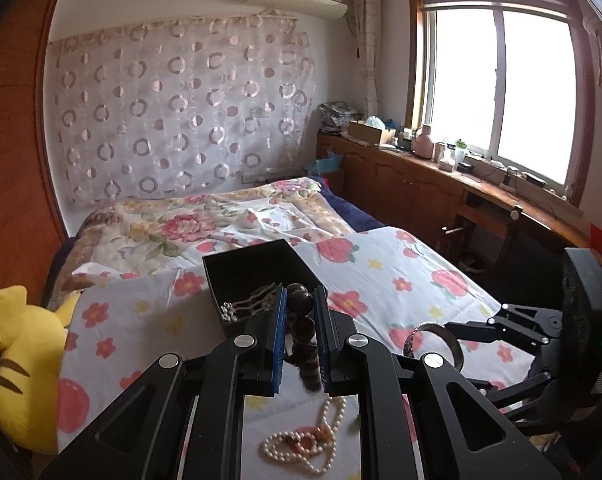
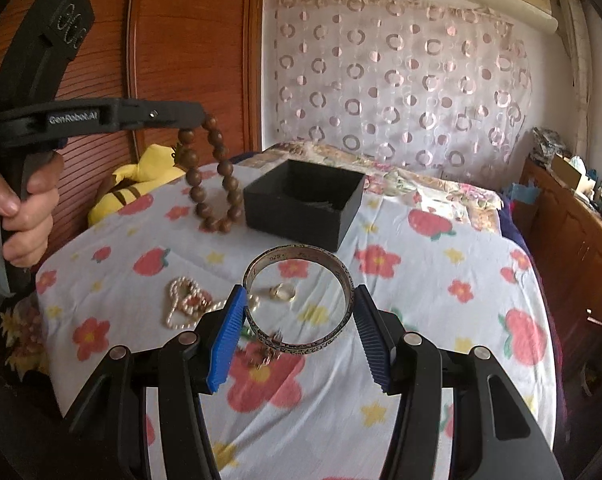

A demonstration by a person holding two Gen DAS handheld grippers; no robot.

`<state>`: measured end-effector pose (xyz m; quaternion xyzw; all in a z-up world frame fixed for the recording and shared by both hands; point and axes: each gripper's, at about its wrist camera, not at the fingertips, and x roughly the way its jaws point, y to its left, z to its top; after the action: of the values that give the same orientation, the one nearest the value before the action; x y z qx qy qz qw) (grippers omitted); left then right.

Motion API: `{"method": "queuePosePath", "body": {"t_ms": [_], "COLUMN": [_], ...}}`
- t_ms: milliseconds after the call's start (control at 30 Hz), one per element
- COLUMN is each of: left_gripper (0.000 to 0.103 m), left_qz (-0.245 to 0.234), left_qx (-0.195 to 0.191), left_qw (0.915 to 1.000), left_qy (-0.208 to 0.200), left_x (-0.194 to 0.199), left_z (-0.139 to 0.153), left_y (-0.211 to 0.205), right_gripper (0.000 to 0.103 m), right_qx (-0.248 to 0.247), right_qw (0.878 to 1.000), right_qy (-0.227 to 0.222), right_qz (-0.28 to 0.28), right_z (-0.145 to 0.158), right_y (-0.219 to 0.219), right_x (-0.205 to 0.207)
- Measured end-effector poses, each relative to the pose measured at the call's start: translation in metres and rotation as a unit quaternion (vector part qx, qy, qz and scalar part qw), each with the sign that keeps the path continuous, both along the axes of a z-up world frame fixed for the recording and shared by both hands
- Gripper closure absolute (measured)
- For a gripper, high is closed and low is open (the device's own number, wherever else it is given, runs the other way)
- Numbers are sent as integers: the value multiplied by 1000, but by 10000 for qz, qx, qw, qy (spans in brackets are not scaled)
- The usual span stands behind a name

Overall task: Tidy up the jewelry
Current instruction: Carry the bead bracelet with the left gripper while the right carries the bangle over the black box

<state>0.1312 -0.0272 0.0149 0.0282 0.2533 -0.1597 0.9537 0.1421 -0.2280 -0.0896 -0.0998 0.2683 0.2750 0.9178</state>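
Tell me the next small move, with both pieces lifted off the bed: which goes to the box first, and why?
Probably carry the wooden bead bracelet forward over the black box and release. The left hand-held gripper is shut on it, and it hangs beside the open box. The right hand-held gripper holds the silver bangle farther back.

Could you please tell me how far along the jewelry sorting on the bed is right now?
Partly done: the black box already holds some chain-like pieces. In hand: the left gripper is shut on a wooden bead bracelet, and the right gripper is shut on a silver bangle, both lifted off the floral sheet. Left on the sheet: a pearl necklace and a ring.
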Motion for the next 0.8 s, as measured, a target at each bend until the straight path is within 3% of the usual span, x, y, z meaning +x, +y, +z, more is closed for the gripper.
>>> {"method": "queuePosePath", "body": {"t_ms": [800], "left_gripper": [91], "left_qz": [428], "left_qx": [119], "left_qw": [9989], "left_qy": [152], "left_x": [76], "left_z": [10], "left_y": [2], "right_gripper": [46], "right_qx": [-49], "right_qw": [9998], "right_qy": [-192], "right_qz": [-103], "right_z": [36], "right_y": [32], "right_x": [74]}}
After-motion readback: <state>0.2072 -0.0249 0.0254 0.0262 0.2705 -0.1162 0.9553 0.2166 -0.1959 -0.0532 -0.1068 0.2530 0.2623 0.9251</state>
